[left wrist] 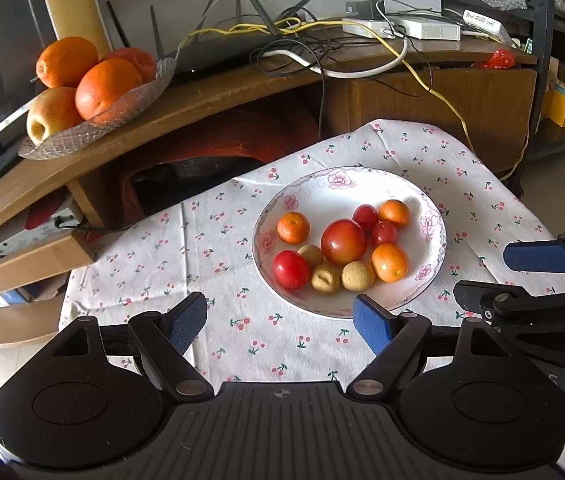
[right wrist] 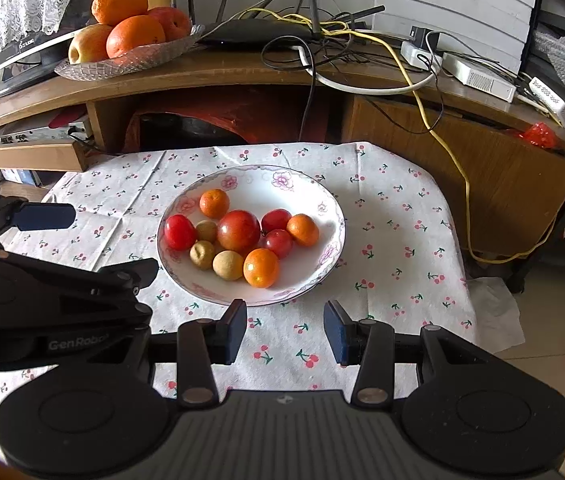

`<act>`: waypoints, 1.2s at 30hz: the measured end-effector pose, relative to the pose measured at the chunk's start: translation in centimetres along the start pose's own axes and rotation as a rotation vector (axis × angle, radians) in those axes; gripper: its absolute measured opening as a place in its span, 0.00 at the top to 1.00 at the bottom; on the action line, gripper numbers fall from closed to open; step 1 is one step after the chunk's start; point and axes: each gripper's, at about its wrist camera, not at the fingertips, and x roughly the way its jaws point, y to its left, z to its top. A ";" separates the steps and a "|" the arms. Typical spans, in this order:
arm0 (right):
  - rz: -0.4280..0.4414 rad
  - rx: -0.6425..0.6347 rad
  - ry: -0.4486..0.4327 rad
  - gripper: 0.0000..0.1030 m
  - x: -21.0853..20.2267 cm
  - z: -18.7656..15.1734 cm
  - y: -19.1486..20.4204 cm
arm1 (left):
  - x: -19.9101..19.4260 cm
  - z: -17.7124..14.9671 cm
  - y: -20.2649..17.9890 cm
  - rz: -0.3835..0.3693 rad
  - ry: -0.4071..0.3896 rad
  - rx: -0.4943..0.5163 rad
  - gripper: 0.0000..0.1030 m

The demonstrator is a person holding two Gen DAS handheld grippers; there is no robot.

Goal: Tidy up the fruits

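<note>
Left wrist view has the left gripper [left wrist: 280,322] wide open, holding nothing, parked just short of the white floral plate [left wrist: 378,184] on the cherry-print cloth [left wrist: 210,240]. Plate's got a big tomato [left wrist: 343,241], smaller red tomatoes, little oranges and three tan longans [left wrist: 358,275] all bunched together. Right gripper [right wrist: 285,332] is about half open, empty too, just near the plate's front rim. Glass dish of oranges [right wrist: 130,60] sits up on the wooden shelf behind.

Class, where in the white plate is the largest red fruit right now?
In both wrist views the largest red fruit sits near the middle of the white plate, ringed by small oranges, smaller red fruits and tan fruits.
</note>
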 end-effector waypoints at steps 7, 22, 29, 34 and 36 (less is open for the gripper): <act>-0.003 0.004 0.005 0.59 -0.3 -0.6 0.3 | -0.8 -0.5 -0.7 0.051 -0.011 0.040 0.18; 0.003 0.014 0.003 0.59 -1.4 -1.8 0.7 | -1.9 -1.9 -0.4 0.027 -0.003 -0.008 0.17; 0.005 0.024 0.003 0.59 -2.3 -2.7 1.0 | -2.7 -2.8 -0.3 0.011 0.001 -0.031 0.17; 0.006 0.028 0.007 0.59 -3.0 -3.5 1.2 | -3.4 -3.6 -0.5 0.005 0.007 -0.041 0.16; 0.006 0.029 0.010 0.59 -3.3 -3.9 1.3 | -3.7 -4.0 -0.5 0.001 0.010 -0.044 0.16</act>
